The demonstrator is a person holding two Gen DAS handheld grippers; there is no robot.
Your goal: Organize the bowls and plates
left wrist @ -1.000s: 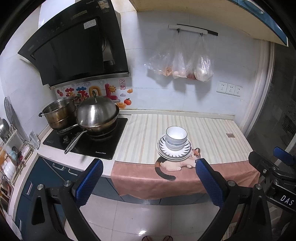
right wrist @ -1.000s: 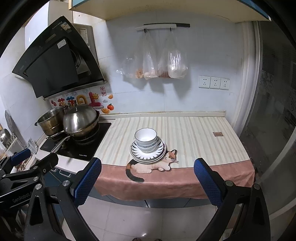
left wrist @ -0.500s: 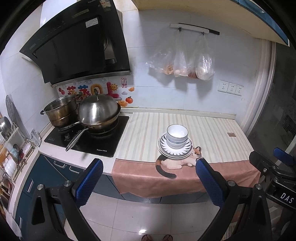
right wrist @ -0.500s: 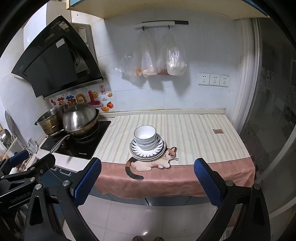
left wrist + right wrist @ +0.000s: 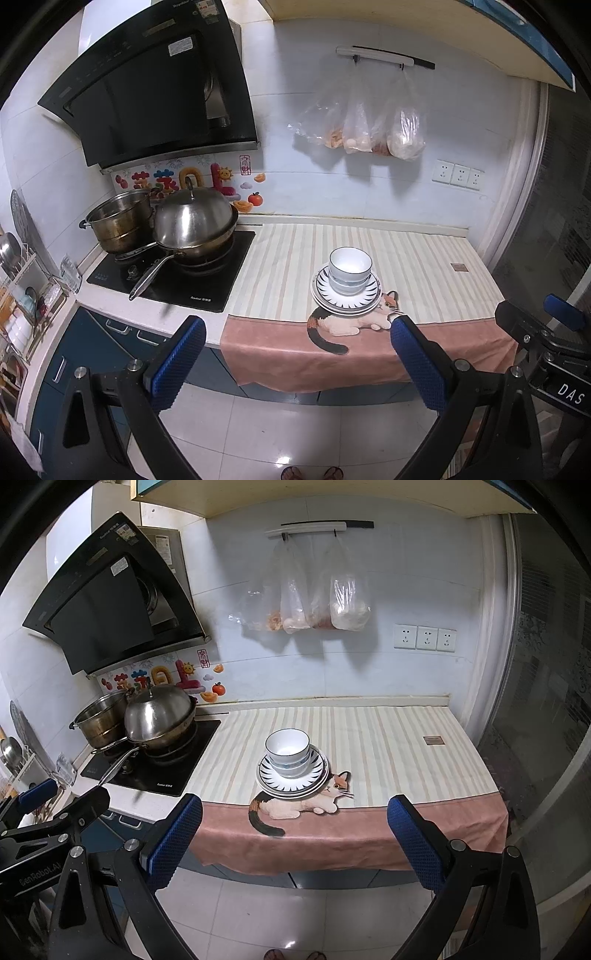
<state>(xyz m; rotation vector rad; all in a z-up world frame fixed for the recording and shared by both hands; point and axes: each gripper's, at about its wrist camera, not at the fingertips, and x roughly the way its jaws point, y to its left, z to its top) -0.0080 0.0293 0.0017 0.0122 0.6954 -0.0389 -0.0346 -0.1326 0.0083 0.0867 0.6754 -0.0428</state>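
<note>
Two tools hang in the air in front of the tabletop [image 5: 424,251], both with their blue-padded fingers spread wide apart and nothing between them. The left tool [image 5: 295,354] and the right tool [image 5: 293,830] are both well short of the tabletop's front edge, above the tiled floor [image 5: 277,915].

On the tabletop lies a striped cloth [image 5: 388,746] whose pink border hangs over the front edge and carries a picture of a lying cat [image 5: 295,806]. Near the front of that cloth, just behind the cat picture, stands a stack of plates [image 5: 347,299]; the top plate has a dark rayed pattern round its rim. A stack of bowls [image 5: 349,267], white inside with a dark rim line, sits on the middle of the plates. In the right wrist view the plates [image 5: 291,779] and the bowls [image 5: 287,749] lie ahead, between the two spread fingers but well beyond them.

To the left of the cloth a black cooktop [image 5: 207,280] holds a lidded steel pan [image 5: 194,225] with its long handle pointing toward the front, and a steel pot [image 5: 120,221] touching it on the left. A black range hood [image 5: 147,88] hangs above them. Clear bags [image 5: 362,125] hang from a wall rail, and three sockets [image 5: 424,638] sit on the wall to their right. Each view catches part of the other tool at its edge, and toes show on the floor at the bottom.
</note>
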